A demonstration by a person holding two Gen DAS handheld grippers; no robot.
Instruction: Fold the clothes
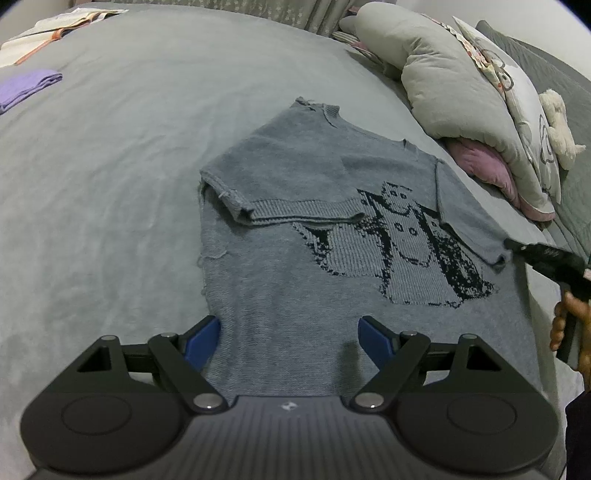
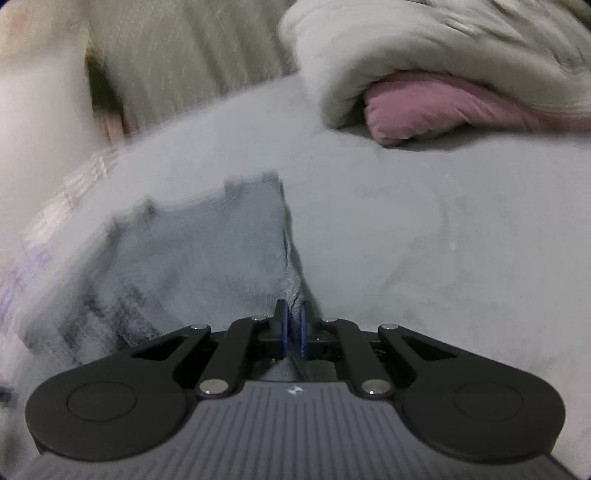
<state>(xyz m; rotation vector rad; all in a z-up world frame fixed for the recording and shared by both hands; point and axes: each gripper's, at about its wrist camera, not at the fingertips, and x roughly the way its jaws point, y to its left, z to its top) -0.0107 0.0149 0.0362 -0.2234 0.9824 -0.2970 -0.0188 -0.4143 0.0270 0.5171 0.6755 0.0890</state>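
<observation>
A grey knit sweater (image 1: 295, 258) with a dark figure print lies flat on the grey bed (image 1: 110, 184). Its left sleeve is folded across the chest. My left gripper (image 1: 290, 341) is open and empty, hovering over the sweater's lower hem. My right gripper (image 2: 293, 325) is shut on the edge of the sweater's right sleeve (image 2: 207, 251); the right wrist view is blurred. The right gripper also shows in the left wrist view (image 1: 517, 246) at the sleeve's end, with the holding hand below it.
Grey and pink pillows (image 1: 461, 110) and a plush toy (image 1: 557, 125) are piled at the right, close to the sweater; they also show in the right wrist view (image 2: 424, 103). A folded purple garment (image 1: 26, 86) and light clothes (image 1: 48, 33) lie at the far left.
</observation>
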